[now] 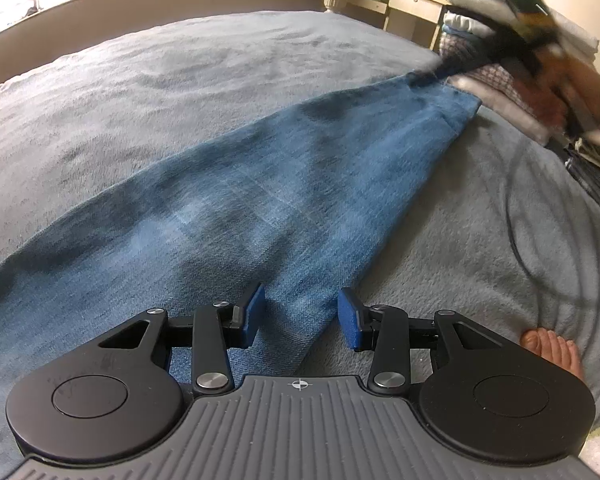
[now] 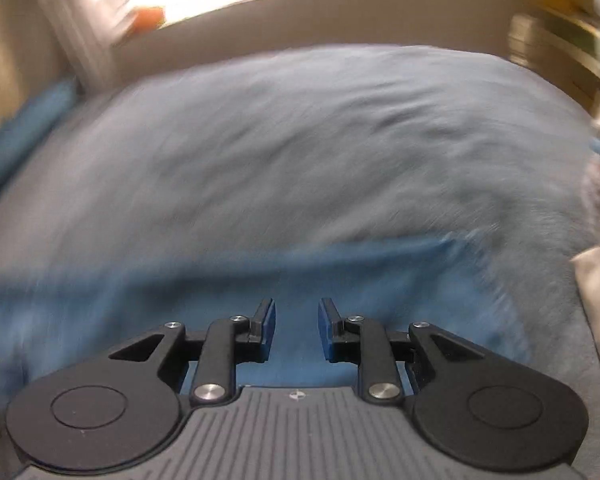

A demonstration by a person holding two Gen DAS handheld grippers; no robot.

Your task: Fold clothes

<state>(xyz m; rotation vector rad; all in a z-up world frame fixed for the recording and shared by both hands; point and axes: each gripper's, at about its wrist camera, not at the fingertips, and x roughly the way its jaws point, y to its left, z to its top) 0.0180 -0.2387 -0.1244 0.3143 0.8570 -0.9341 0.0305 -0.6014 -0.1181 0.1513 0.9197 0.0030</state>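
A pair of blue jeans [image 1: 284, 184] lies stretched out on the grey blanket [image 1: 160, 92] of a bed. My left gripper [image 1: 301, 300] hovers open over the near part of the jeans, by their right edge, with nothing between its blue pads [image 1: 252, 312]. In the same view my right gripper [image 1: 430, 74] is a dark blur at the far narrow end of the jeans. The right wrist view is smeared. There my right gripper [image 2: 297, 312] stands open just above the blue denim [image 2: 220, 280], its pads apart and empty.
A stack of folded clothes [image 1: 512, 92] sits on the bed at the far right. A black cable [image 1: 516, 236] curves over the blanket on the right. A person's toes [image 1: 552, 348] rest near my left gripper. A wooden desk [image 1: 404, 0] stands behind the bed.
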